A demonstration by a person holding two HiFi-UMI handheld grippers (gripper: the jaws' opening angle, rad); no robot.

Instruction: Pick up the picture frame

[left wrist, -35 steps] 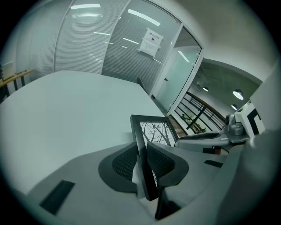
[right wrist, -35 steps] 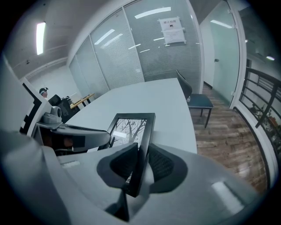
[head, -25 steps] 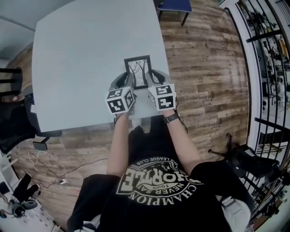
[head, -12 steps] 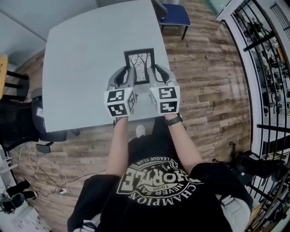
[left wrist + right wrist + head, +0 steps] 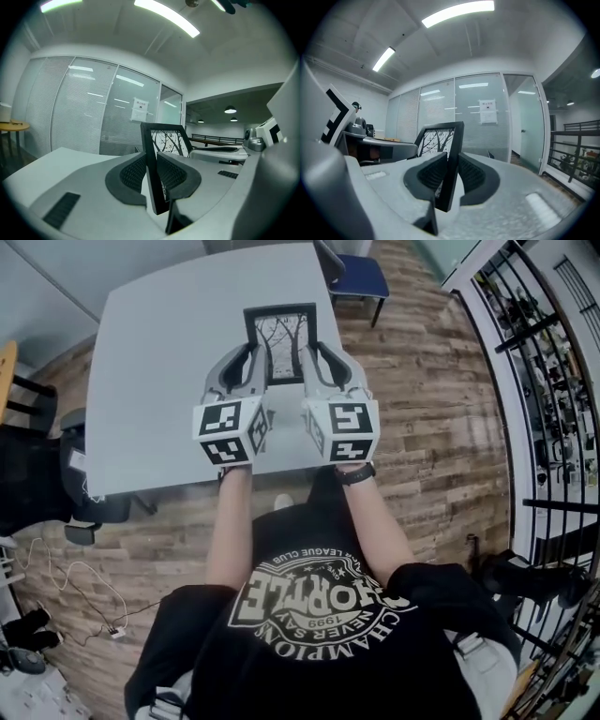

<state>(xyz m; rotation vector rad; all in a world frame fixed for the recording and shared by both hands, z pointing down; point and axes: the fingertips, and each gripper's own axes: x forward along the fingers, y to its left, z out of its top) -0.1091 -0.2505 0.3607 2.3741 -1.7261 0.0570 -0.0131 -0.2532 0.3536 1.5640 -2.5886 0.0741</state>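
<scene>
picture frame (image 5: 279, 338) is hanging in the air over the bench (image 5: 150, 381), long axis pointing away from the person | left gripper (image 5: 249, 360) jaws are pinching its left edge | right gripper (image 5: 309, 360) jaws are pinching the right edge, both sitting level

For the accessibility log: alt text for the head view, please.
Seen from above, a person holds a black picture frame over a grey table, the left gripper clamped on its left edge and the right gripper on its right edge. A blue chair stands past the table's far corner.
</scene>
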